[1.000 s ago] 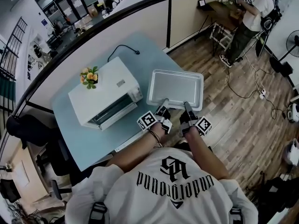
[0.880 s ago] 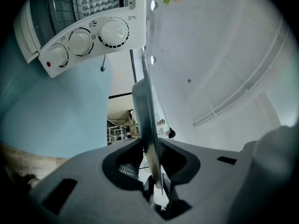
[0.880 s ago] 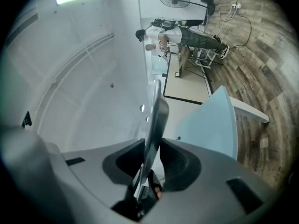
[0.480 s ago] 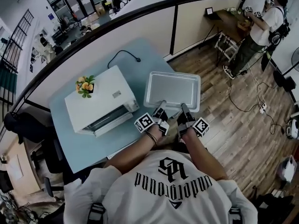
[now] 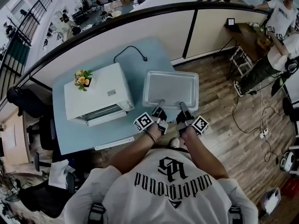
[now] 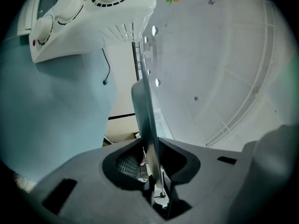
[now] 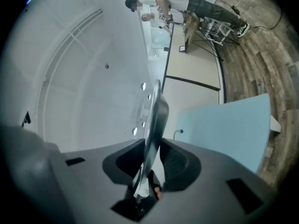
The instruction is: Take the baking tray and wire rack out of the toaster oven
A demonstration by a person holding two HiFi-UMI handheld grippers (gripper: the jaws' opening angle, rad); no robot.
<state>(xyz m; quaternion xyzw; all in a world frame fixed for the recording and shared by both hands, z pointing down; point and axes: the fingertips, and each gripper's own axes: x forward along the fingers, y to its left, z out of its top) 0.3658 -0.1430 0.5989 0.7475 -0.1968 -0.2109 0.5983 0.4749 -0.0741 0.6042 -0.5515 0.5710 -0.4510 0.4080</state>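
White toaster oven, orange flowers on top, beside baking tray.

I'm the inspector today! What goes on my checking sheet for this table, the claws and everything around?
Surface: light blue table, oven standing on it.
Job's things: baking tray out of the white toaster oven, held to its right; wire rack not seen.
Clutter: flower bunch on the oven's top.
Claws: left claw and right claw each shut on the tray's near rim.
Cables: black cord, plug lying on the table; floor cords.
Surroundings: curved railing, wooden floor, people far right.
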